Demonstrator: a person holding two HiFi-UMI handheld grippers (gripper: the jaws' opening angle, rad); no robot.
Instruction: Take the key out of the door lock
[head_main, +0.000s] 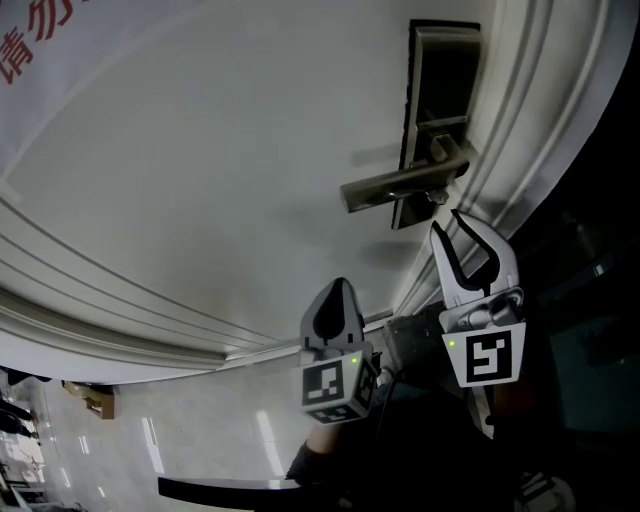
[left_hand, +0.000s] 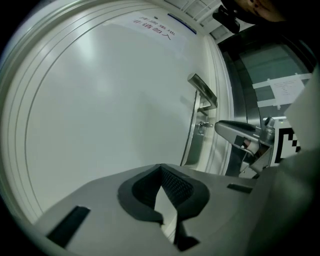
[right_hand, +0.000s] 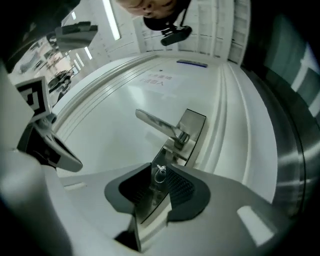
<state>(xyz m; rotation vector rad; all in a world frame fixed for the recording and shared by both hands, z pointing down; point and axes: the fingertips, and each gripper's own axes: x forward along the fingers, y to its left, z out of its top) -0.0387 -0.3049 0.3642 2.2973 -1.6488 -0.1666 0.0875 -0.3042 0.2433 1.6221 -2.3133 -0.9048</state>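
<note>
A small metal key (right_hand: 159, 173) with a wire ring sticks out of the dark lock plate (head_main: 445, 70) just below the lever handle (head_main: 400, 185) on the white door (head_main: 200, 170). My right gripper (head_main: 447, 222) points up at the lock and is open; in the right gripper view (right_hand: 161, 181) the key sits between its black pads (right_hand: 182, 187) without being pinched. My left gripper (head_main: 338, 287) hangs lower and to the left, away from the lock, shut on nothing (left_hand: 161, 171). From the left gripper view the handle (left_hand: 202, 90) stands edge-on.
The white moulded door frame (head_main: 530, 120) runs along the lock's right side, with dark glass (head_main: 600, 250) beyond it. Red characters (head_main: 35, 35) are printed on the door's upper left. Shiny floor (head_main: 150, 440) and a small box (head_main: 92, 400) show at lower left.
</note>
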